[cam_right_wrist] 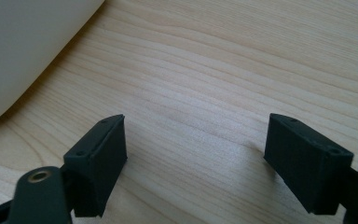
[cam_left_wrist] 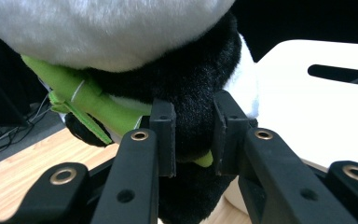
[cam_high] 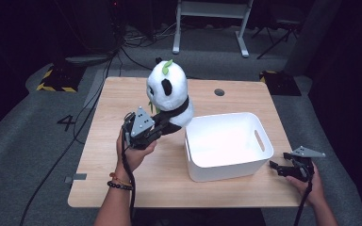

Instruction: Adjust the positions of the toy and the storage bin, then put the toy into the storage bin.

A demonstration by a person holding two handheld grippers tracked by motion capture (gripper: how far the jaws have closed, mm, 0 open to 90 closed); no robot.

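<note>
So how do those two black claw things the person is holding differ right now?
The left gripper is clamped on the plush panda, pinching a black part of it, while the right gripper stands wide open with nothing between its jaws. The left gripper holds the panda beside the white bin; the right gripper rests low at the wooden table edge, on the bin's other side. Both are black, two-jawed and hand-held.

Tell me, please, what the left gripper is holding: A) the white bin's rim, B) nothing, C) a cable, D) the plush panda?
D: the left gripper has its fingers pressed on the panda, beside the bin.
</note>
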